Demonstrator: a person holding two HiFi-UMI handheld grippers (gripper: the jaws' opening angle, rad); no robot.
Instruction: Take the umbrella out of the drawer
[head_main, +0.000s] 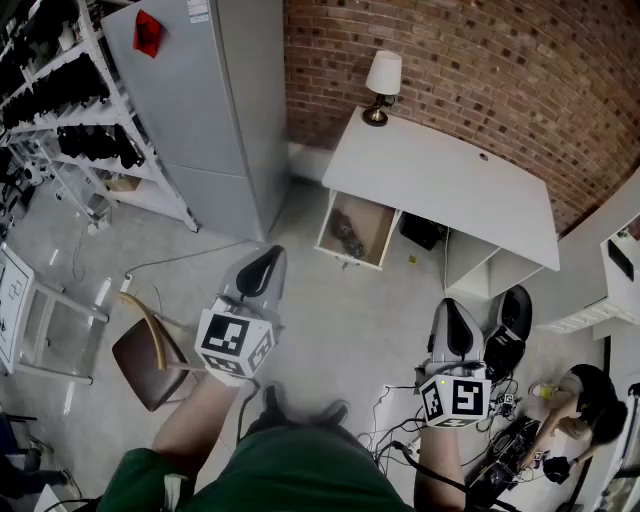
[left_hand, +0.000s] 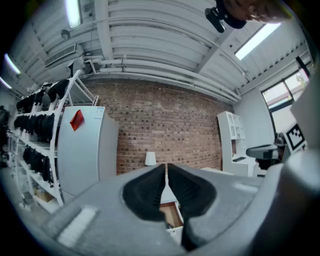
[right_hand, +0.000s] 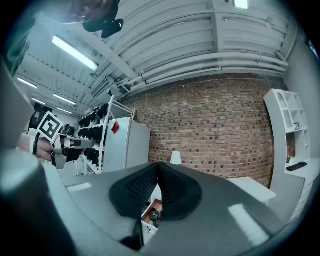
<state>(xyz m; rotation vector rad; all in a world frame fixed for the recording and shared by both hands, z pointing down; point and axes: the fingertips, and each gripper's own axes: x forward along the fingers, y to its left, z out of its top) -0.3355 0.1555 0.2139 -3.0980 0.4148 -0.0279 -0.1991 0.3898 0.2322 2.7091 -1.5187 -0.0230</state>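
A white desk (head_main: 440, 175) stands against the brick wall, and its wooden drawer (head_main: 372, 232) is pulled open. Inside lies a dark folded umbrella (head_main: 348, 240). Both grippers hang level over the floor, well short of the drawer. My left gripper (head_main: 262, 268) is shut with nothing in it; its pads meet in the left gripper view (left_hand: 166, 168), with the drawer (left_hand: 171, 216) showing below them. My right gripper (head_main: 456, 324) is shut and empty too (right_hand: 158, 168). Under its jaws I see the umbrella (right_hand: 154, 215) in the drawer.
A tall grey cabinet (head_main: 200, 100) and a rack of dark gear (head_main: 70, 95) stand to the left. A brown chair (head_main: 148, 362) is near my left arm. A lamp (head_main: 382, 78) sits on the desk. A black office chair (head_main: 508, 325), floor cables and a crouching person (head_main: 588, 402) are at the right.
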